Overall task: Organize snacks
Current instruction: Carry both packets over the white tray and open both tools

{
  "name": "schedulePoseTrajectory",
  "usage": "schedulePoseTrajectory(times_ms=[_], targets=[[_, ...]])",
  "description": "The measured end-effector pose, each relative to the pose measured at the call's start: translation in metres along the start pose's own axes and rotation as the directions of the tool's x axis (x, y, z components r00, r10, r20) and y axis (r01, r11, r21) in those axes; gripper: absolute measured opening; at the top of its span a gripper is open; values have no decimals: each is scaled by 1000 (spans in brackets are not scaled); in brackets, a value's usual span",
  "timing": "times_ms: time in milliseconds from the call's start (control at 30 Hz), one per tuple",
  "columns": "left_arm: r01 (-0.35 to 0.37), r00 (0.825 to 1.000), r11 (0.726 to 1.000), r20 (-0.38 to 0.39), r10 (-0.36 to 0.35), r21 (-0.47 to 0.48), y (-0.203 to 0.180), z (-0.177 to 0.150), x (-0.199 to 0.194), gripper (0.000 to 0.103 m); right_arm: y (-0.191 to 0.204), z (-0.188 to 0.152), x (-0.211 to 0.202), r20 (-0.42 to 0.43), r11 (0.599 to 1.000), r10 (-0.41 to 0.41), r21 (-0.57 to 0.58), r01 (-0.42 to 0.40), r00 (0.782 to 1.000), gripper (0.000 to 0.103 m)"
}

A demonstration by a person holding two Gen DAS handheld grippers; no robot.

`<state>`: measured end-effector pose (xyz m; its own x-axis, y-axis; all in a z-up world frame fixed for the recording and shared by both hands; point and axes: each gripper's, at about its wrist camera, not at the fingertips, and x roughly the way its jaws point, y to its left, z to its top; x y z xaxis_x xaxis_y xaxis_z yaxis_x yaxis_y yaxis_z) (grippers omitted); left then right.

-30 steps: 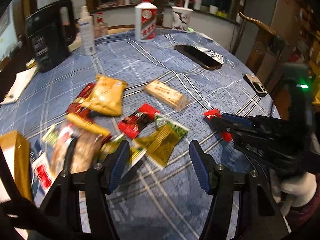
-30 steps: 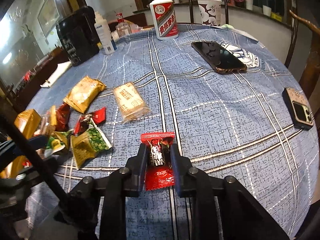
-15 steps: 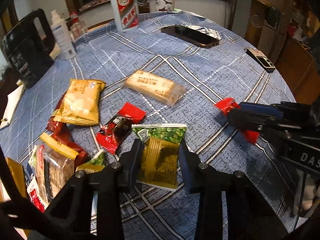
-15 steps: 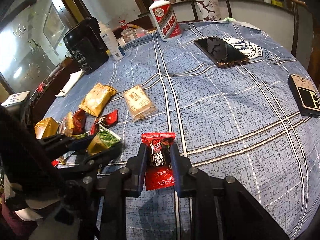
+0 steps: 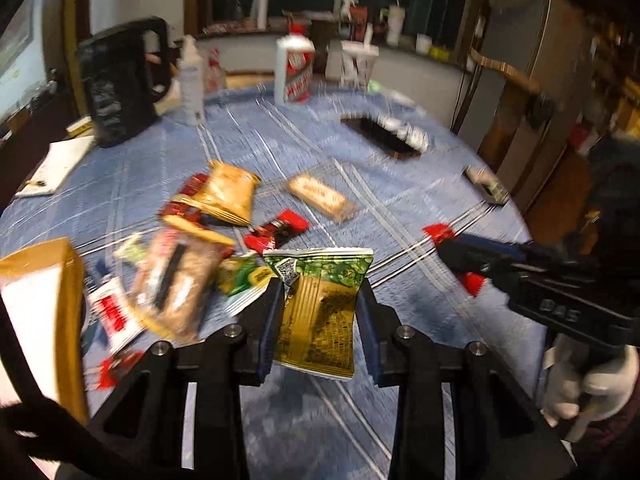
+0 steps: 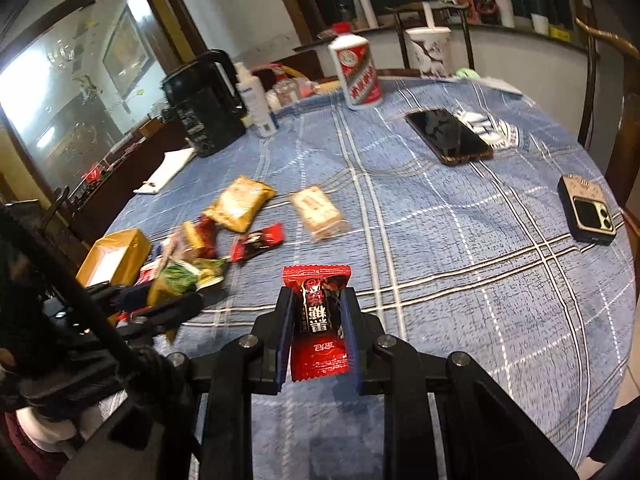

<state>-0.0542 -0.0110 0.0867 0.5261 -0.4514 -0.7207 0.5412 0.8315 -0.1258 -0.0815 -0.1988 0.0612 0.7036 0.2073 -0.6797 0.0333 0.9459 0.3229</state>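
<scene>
My left gripper [image 5: 320, 300] is shut on a green and gold snack packet [image 5: 320, 308], held above the blue checked tablecloth [image 5: 400, 360]. My right gripper [image 6: 316, 312] is shut on a red candy packet [image 6: 318, 320], also off the cloth; it shows at the right of the left wrist view [image 5: 460, 248]. Loose snacks lie to the left: a yellow packet [image 6: 240, 208], a beige biscuit pack [image 6: 318, 210], a red and black candy [image 6: 258, 242] and a pile of several packets [image 5: 176, 280]. A yellow open box [image 6: 114, 256] stands at the far left.
At the table's back stand a black kettle [image 6: 204, 108], a white pump bottle [image 6: 254, 100], a white and red liquor bottle [image 6: 358, 74] and a paper cup [image 6: 428, 50]. A phone [image 6: 448, 136] and a small device [image 6: 590, 214] lie at the right. A notepad [image 6: 166, 170] lies at the left edge.
My left gripper closed on the green and gold packet and lifted it off the cloth, swinging left. My right gripper kept holding the red candy and rose slightly.
</scene>
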Motion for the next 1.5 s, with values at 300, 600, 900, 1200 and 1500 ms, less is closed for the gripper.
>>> schedulePoseTrajectory(times_ms=[300, 600, 900, 1200, 1500], targets=[[20, 967, 992, 256, 12, -125, 57, -12, -157, 38, 80, 21, -89, 124, 991, 64, -128, -48, 990, 22], [-184, 908, 941, 317, 273, -284, 155, -25, -252, 38, 191, 68, -128, 103, 933, 286, -258, -252, 953, 22], [-320, 909, 843, 111, 403, -433, 252, -77, -202, 38, 276, 38, -8, -146, 855, 427, -255, -451, 892, 22], [-387, 914, 769, -102, 393, -508, 303, -138, -138, 38, 334, -47, 110, -419, 827, 376, -251, -504, 826, 22], [-407, 909, 751, -154, 386, -519, 308, -152, -128, 38, 363, -81, 142, -501, 830, 301, -282, -481, 812, 22]])
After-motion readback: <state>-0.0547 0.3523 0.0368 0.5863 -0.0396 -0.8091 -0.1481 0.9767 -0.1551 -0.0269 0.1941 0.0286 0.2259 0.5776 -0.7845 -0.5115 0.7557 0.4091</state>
